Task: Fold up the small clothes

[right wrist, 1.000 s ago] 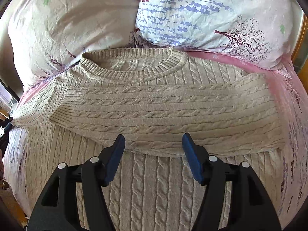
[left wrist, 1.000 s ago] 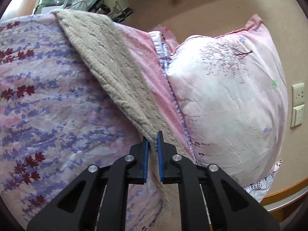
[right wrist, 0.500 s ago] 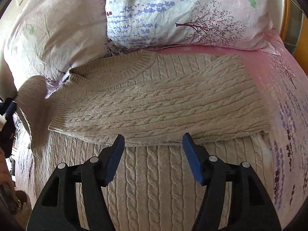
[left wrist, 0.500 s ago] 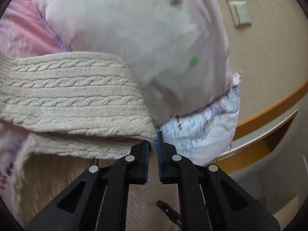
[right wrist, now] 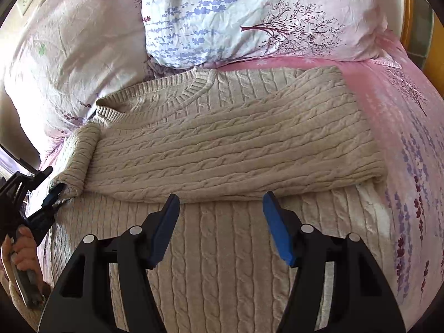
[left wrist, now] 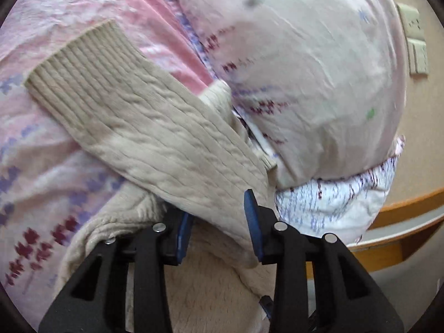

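A beige cable-knit sweater [right wrist: 227, 249] lies flat on the bed, collar toward the pillows. Both sleeves are folded across its chest; the top sleeve [right wrist: 236, 152] runs side to side. My right gripper [right wrist: 220, 230] is open and empty, hovering over the sweater's body just below the folded sleeves. My left gripper [left wrist: 219, 222] is open, its jaws spread around the sleeve fold [left wrist: 155, 133] at the sweater's left edge; the ribbed cuff [left wrist: 80, 66] lies beyond. It also shows in the right wrist view [right wrist: 52, 197], held by a hand.
Two floral pillows [right wrist: 249, 19] lean at the head of the bed behind the collar. The pink and purple floral bedsheet [right wrist: 402, 127] surrounds the sweater. A wooden bed frame [left wrist: 402, 216] and wall sockets [left wrist: 416, 41] are at the right in the left wrist view.
My left gripper carried the sleeve across the chest, laid it down and opened its jaws. My right gripper stayed open, hovering in place.
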`<state>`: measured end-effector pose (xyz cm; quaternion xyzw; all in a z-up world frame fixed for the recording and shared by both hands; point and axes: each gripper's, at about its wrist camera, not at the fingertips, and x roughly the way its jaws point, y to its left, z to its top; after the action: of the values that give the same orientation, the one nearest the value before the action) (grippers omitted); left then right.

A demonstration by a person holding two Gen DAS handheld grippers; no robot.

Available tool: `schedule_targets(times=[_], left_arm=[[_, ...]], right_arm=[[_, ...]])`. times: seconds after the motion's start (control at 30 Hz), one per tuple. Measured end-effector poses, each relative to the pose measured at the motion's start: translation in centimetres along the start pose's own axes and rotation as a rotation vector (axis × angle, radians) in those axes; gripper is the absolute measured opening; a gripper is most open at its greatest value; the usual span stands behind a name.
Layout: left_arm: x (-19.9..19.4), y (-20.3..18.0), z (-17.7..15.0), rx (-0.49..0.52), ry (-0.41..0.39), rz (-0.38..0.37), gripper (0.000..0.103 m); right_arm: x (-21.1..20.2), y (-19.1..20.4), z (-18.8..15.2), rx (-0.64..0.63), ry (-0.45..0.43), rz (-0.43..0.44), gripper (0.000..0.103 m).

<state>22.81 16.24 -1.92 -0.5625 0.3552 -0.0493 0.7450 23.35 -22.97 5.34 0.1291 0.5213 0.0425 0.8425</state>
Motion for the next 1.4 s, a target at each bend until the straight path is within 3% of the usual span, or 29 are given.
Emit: schedule_targets(times=[0.07,0.17,0.3,0.4,0.47,0.57,0.67,0.73,0.87,0.97,1.07,1.13,1.23,1.4], left_arm=[[-0.8,1.0,1.1,-0.052,-0.031,0.012,0.021],[-1.5,-0.4,1.5,-0.006,-0.085,0.027,0.014],[-0.9,-6.0,-0.3,0.209,-0.096,0.009,0.01],[0.9,-11.5,-3.7,0.43,-0.067,-0.016,0.01],[2.8,-14.7,-7.2,0.598,-0.023,-0.015,0.01],[7.0,-17.7,-13.7,0.843,0.119,0.01,0.014],[11.7,-17.6,-20.1,1.058,0.277,0.131,0.04],[13.4,-16.7,-22.6,1.15,0.333,0.199,0.045],[11.5,-15.3,-21.4,1.135,0.364,0.14,0.05],[8.2,-14.4,-17.2,1.08,0.29,0.138,0.054],[4.9,-12.7,-12.3,1.066,0.161,0.228,0.054],[3.2,-11.3,-9.6,1.043,0.079,0.324,0.054],[1.3,-8.7,-5.2,0.942,0.032,0.415,0.053],[0.6,-4.9,-0.8,0.818,0.041,0.519,0.053]], right_arm=[[0.0,0.1,-0.1,-0.004,0.0,0.001,0.064],[-0.4,-0.4,0.1,0.007,-0.011,0.003,0.064],[-1.5,-1.8,0.3,0.036,-0.047,-0.003,0.064],[-2.3,-3.4,0.5,0.066,-0.075,-0.012,0.064],[-2.7,-4.6,0.6,0.092,-0.089,-0.022,0.064],[-3.0,-6.6,0.5,0.135,-0.1,-0.033,0.064],[-3.1,-8.4,0.4,0.176,-0.105,-0.053,0.064],[-3.3,-9.5,0.3,0.201,-0.108,-0.064,0.064],[-3.8,-10.7,0.6,0.226,-0.117,-0.034,0.06],[-3.6,-10.4,1.3,0.226,-0.105,0.112,0.05],[-2.3,-9.6,2.3,0.246,-0.059,0.25,0.047],[-1.3,-8.1,2.9,0.226,-0.025,0.279,0.045],[-1.0,-3.7,3.4,0.084,-0.043,0.233,0.044],[-1.5,7.7,1.7,-0.432,-0.196,0.02,0.044]])
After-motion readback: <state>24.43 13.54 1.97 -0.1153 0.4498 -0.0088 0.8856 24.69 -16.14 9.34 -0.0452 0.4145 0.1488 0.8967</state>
